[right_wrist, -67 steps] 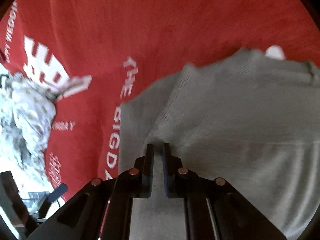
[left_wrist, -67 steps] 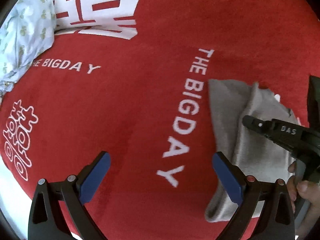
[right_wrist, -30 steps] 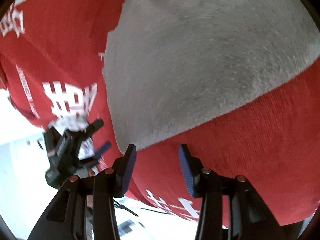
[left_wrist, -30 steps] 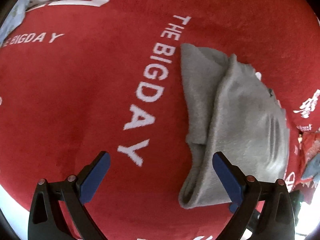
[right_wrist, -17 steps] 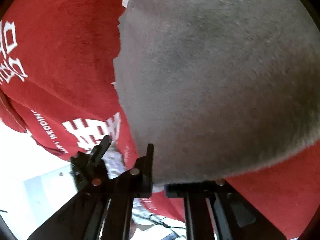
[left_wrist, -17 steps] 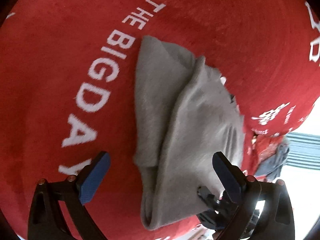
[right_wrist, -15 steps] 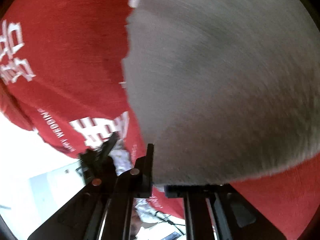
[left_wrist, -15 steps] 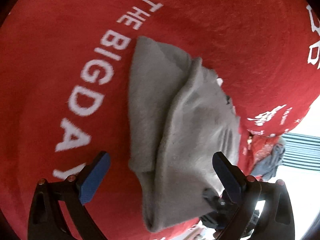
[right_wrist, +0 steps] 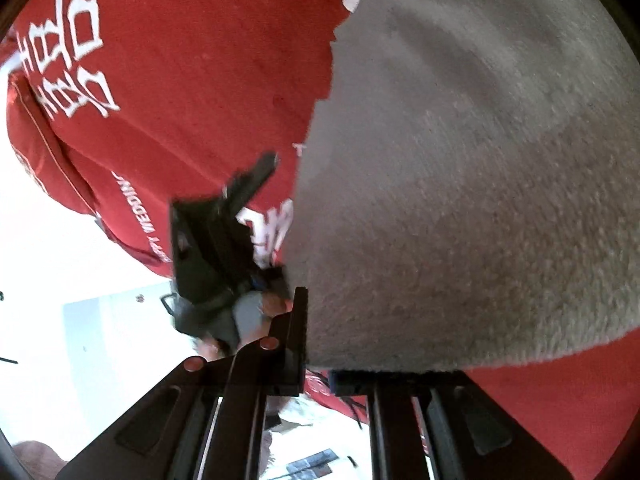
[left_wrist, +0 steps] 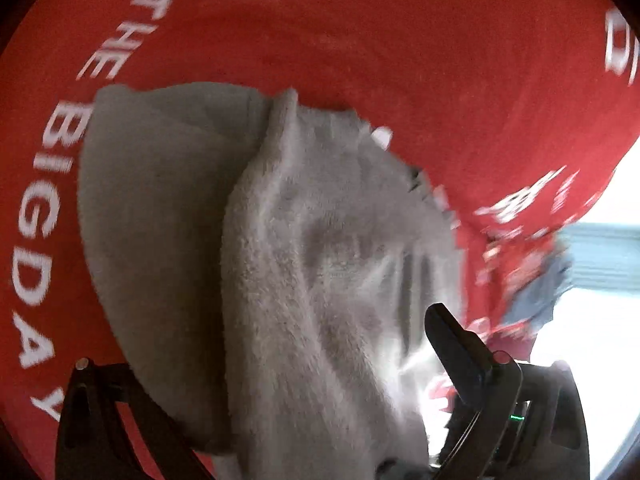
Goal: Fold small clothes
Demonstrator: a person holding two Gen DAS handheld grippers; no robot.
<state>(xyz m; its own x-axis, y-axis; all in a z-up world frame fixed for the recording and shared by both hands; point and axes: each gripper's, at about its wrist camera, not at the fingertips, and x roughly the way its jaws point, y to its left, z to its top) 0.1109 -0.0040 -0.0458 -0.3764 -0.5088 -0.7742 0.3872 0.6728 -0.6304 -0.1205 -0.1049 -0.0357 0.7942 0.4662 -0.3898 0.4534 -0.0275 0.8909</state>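
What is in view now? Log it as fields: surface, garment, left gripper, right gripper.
surface: red cloth with white lettering
garment: grey garment, folded, lying on the red cloth
left gripper: open, garment between its jaws, one finger hidden by fabric
right gripper: shut on the garment's near edge

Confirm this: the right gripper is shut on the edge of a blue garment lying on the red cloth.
Wrong colour. The right gripper is shut on the edge of a grey garment, not a blue one, lying on the red cloth. The right wrist view shows it.
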